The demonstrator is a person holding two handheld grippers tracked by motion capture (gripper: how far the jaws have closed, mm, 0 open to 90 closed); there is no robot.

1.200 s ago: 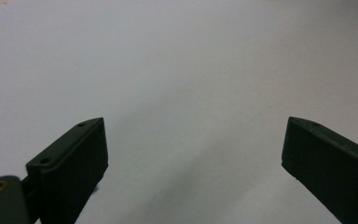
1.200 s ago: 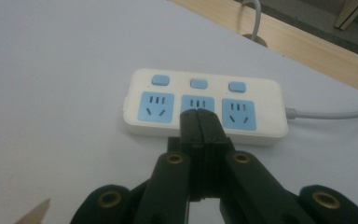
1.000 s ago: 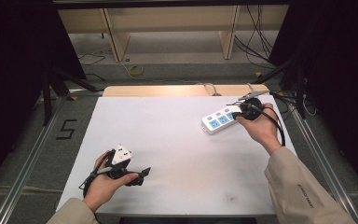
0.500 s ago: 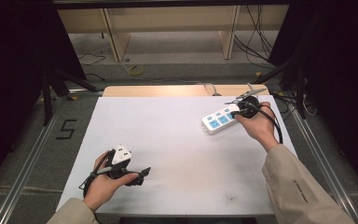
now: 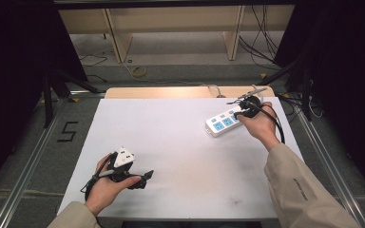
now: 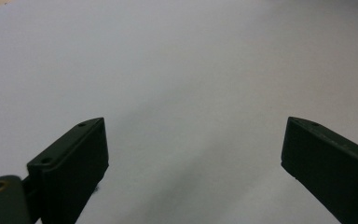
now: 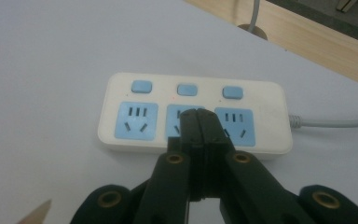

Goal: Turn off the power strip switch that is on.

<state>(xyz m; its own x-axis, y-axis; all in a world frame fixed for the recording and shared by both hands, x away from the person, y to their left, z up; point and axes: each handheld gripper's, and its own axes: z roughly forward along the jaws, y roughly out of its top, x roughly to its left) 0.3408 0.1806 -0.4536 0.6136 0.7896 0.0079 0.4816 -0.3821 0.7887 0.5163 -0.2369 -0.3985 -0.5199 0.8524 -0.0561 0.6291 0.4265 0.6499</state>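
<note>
White power strip [image 7: 193, 114] has three blue sockets and three blue buttons, no readable label. Right gripper [image 7: 199, 122] pinched closed over the middle socket, holding nothing; left gripper [image 6: 193, 154] wide open, empty.

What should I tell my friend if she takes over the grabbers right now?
Right gripper: jaws shut with nothing between them, tip over the middle socket of the power strip; touching or just above, I cannot tell.
Left gripper: jaws wide open, holding nothing, low over the bare white table at the near left.
The power strip lies flat at the far right of the table, its cord running off the edge.
Done: right gripper brought to the strip.
Left: probably pressing one of the three blue buttons.
</note>
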